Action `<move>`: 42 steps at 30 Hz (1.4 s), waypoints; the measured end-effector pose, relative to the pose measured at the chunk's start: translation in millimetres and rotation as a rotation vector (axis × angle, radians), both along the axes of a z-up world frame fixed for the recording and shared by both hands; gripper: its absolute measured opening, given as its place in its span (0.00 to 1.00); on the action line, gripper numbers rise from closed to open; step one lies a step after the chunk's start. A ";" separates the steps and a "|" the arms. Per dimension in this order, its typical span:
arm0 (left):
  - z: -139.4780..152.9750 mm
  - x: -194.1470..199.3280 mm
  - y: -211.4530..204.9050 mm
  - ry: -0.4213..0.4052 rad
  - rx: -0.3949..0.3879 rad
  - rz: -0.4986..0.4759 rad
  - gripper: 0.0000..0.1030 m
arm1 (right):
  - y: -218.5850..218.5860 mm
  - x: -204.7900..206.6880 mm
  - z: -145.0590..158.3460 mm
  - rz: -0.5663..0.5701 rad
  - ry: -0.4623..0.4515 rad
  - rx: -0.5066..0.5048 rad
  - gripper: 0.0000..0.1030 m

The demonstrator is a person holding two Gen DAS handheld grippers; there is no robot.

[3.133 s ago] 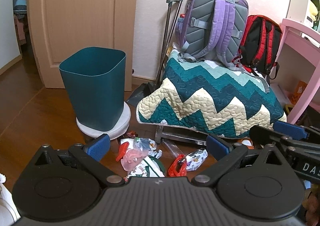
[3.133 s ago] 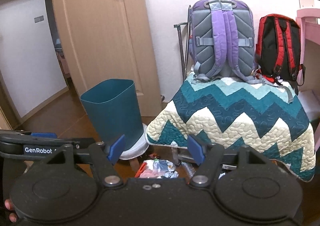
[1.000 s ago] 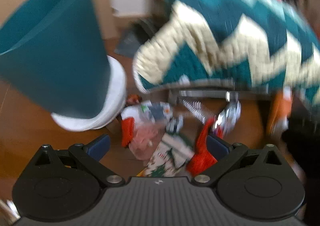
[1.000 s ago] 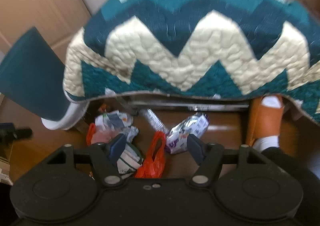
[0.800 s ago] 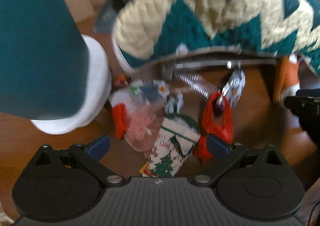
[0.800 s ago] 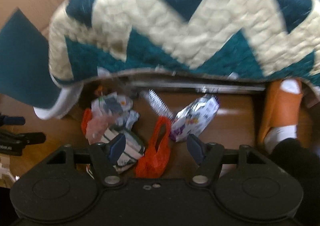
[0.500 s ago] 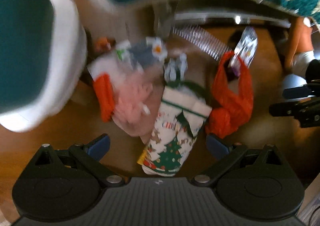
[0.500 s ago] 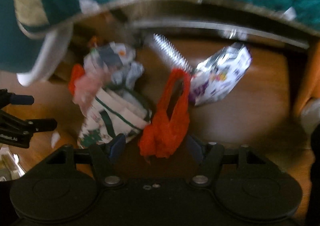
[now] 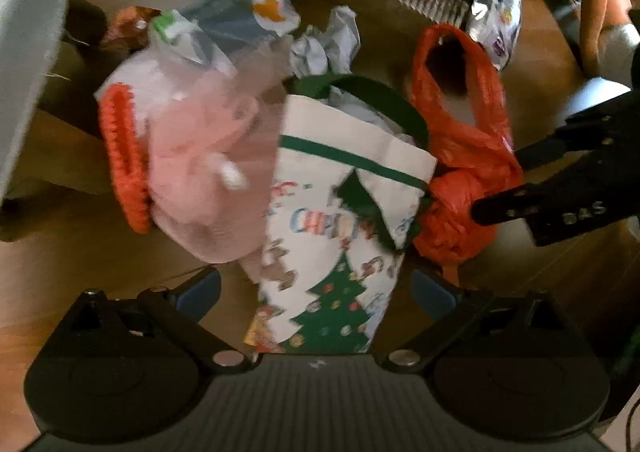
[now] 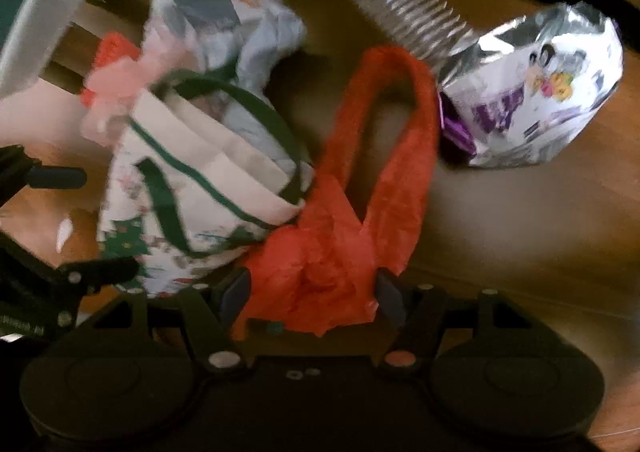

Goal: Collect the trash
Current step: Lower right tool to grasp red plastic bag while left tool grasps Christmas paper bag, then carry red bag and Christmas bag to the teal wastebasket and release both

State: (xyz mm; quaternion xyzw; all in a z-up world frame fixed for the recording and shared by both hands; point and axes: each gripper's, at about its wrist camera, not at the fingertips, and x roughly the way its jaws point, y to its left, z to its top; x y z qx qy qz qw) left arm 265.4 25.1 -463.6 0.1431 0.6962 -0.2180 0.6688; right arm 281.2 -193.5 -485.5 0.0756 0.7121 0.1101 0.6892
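On brown floor (image 9: pixel 52 264), trash pile. Christmas paper bag (image 9: pixel 340 236) lies between left gripper (image 9: pixel 316 292) fingers; jaws wide, closing, not touching bag. Red plastic bag (image 10: pixel 340 236) just beside it, between right gripper (image 10: pixel 312 296) fingers; jaws spread, pads not pressing. Shiny snack bag (image 10: pixel 532 99) near.

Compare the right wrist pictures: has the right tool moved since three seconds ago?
Yes. The right tool has come down toward the floor: the quilt, backpacks and door are gone from view, and the red plastic bag now fills the space between its fingers.
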 end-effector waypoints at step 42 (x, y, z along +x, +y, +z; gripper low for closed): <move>241.9 -13.8 -32.7 -0.220 -0.046 0.085 0.06 | 10.1 -85.3 285.2 0.145 -0.493 -0.047 0.03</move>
